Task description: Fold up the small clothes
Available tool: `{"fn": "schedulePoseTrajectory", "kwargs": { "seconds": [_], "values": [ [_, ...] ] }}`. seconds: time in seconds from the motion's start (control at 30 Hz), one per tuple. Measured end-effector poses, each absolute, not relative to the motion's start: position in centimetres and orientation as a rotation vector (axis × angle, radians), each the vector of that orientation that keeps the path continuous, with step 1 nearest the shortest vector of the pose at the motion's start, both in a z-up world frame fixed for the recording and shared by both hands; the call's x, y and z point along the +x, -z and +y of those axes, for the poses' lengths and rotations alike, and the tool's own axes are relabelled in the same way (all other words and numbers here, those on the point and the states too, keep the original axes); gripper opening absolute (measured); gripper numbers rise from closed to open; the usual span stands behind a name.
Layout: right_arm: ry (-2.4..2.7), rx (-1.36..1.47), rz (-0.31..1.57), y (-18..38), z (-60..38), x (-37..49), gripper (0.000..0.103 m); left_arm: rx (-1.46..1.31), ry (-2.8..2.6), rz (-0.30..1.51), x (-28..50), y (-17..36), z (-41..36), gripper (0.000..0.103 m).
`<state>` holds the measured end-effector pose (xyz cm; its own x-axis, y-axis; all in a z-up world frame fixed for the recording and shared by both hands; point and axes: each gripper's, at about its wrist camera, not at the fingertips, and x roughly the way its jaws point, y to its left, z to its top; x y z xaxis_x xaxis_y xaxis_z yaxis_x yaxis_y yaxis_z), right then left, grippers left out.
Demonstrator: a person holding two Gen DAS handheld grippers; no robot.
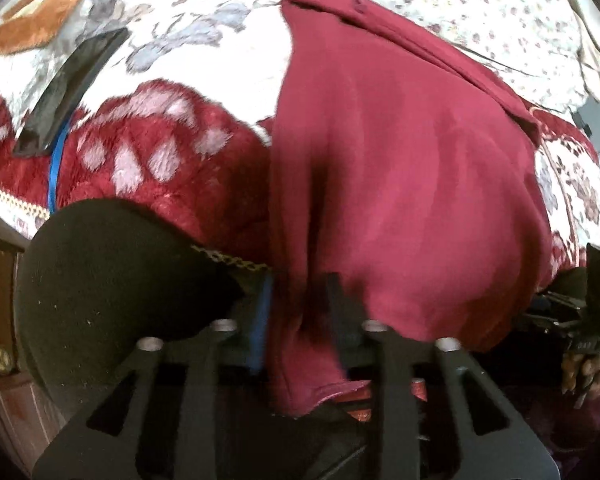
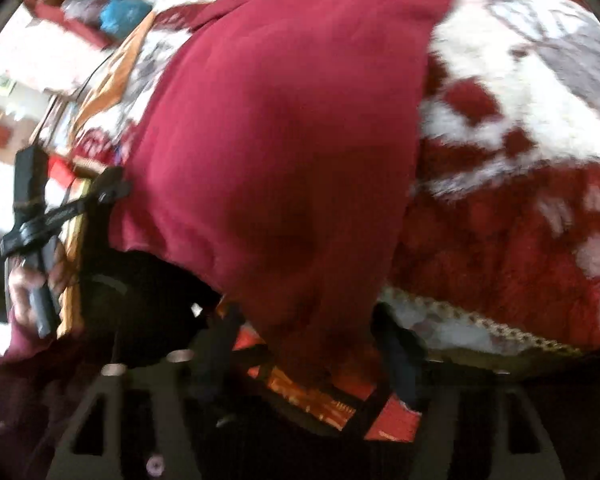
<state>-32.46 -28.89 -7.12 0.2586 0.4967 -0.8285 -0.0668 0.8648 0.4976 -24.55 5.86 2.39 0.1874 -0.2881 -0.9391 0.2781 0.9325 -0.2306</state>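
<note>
While the maroon garment [image 1: 400, 184] is spread over the bed blanket [image 1: 148, 160], its near hem is held at both corners, one per gripper. Seen from the left wrist cam, the left gripper [image 1: 300, 316] is clenched on a bunched fold of the hem; cloth is pinched between the two fingers and hangs below them. Seen from the right wrist cam, the right gripper [image 2: 312, 344] has cloth running down between its fingers, but they stand fairly wide apart and the frame is blurred, so whether they are closed on it can't be told.

Key relation: the garment runs straight fwd from both sets of jaws, long axis pointing away across the bed, w/ the far end (a seam or band [image 1: 400, 36] is visible there) well apart from the grippers. Neither gripper is nearer; both sit at the near edge, the other one visible off to the side in each view [image 1: 580, 312] [image 2: 32, 216]. A fold would likely be made by carrying the near hem fwd over the body toward the far end.

Materials: garment is a soft, matte knit, limp, draping in shallow vertical ripples. Blanket is thick plush fleece, red/white/grey floral, w/ braided gold trim [image 2: 480, 320] at the edge. A flat dark strip-like object [image 1: 72, 88] lies on the blanket to the left, apart from the garment.
</note>
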Motion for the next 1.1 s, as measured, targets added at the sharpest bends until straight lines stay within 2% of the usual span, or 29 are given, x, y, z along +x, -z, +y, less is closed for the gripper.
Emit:
{"fn": "schedulePoseTrajectory", "kwargs": {
  "seconds": [0.07,0.2,0.33,0.53,0.87,1.1],
  "values": [
    [-0.394,0.423,1.260,7.3,-29.0,-31.9,0.068,-0.007,0.392,1.321,-24.7,-2.4,5.9,0.038],
    [-0.412,0.429,1.281,8.2,-29.4,-32.3,0.068,0.063,0.380,1.332,-25.2,-1.9,5.0,0.054],
    [-0.427,0.432,1.291,8.8,-28.7,-32.0,0.068,0.096,0.376,1.349,-25.1,-1.1,4.1,0.055],
    [-0.484,0.405,1.287,8.5,-28.2,-32.1,0.038,0.059,0.408,1.350,-25.2,-1.3,4.7,0.055],
    [-0.509,0.403,1.306,8.5,-27.7,-32.3,0.036,0.074,0.402,1.345,-25.2,-1.5,4.7,0.054],
    [-0.488,0.411,1.316,8.9,-27.5,-32.3,0.039,0.082,0.399,1.342,-25.3,-1.5,4.5,0.054]
  ]
}}
